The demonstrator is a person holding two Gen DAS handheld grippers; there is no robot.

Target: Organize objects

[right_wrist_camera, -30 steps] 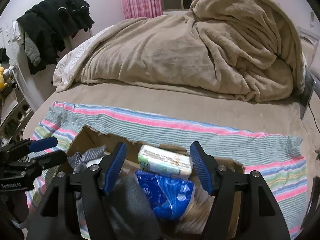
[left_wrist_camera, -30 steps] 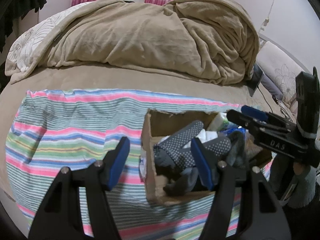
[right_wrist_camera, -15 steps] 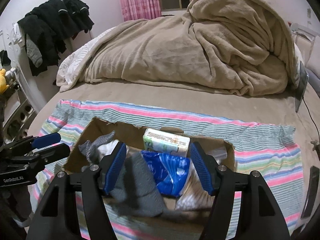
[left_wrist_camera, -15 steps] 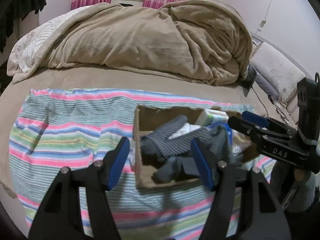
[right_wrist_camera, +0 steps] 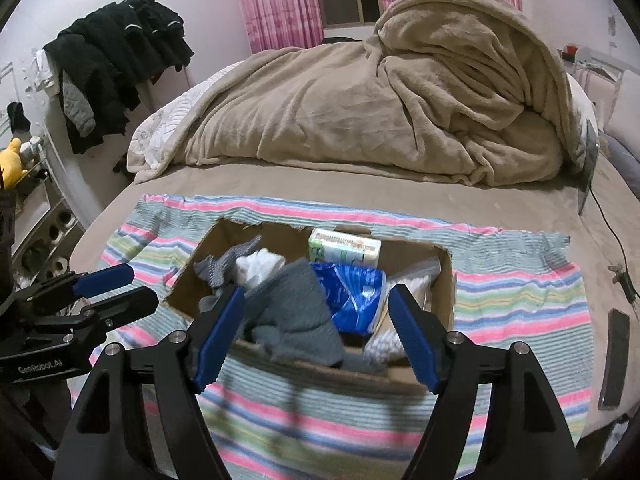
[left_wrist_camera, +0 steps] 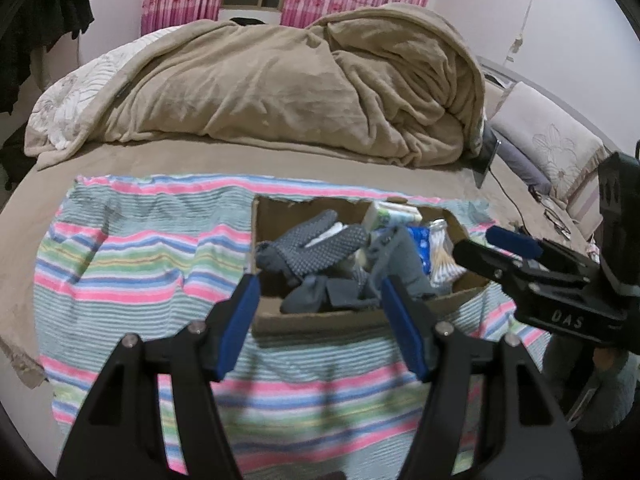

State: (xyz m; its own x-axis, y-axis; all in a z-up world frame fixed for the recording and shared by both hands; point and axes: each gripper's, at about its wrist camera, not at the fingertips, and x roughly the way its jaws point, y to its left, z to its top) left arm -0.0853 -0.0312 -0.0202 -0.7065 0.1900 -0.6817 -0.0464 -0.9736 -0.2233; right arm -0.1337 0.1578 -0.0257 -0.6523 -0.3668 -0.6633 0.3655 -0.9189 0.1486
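Observation:
An open cardboard box [left_wrist_camera: 344, 322] [right_wrist_camera: 188, 280] sits on a striped towel [left_wrist_camera: 132, 264] [right_wrist_camera: 520, 296] on the bed. It holds grey dotted gloves [left_wrist_camera: 316, 248], a grey cloth [right_wrist_camera: 296, 312], a white cloth [right_wrist_camera: 260, 266], a blue plastic pack [right_wrist_camera: 352, 292], a green-and-white tissue pack [right_wrist_camera: 344, 248] and cotton swabs [left_wrist_camera: 440, 256]. My left gripper [left_wrist_camera: 320, 324] is open and empty, held back from the box's near side. My right gripper [right_wrist_camera: 314, 328] is open and empty above the box's near edge. Each gripper also shows in the other's view, the right [left_wrist_camera: 516, 252] and the left [right_wrist_camera: 108, 284].
A heaped beige blanket [left_wrist_camera: 304, 84] [right_wrist_camera: 384, 104] fills the far bed. A tablet [right_wrist_camera: 588, 168] with a cable leans at the right. A dark phone [right_wrist_camera: 614, 364] lies at the towel's right edge. Black clothes [right_wrist_camera: 116, 56] hang at the left. Pillows [left_wrist_camera: 548, 152] lie at the right.
Both grippers have drawn back and up from the box, which now looks smaller and farther. Both stay open and empty. The box contents have not moved.

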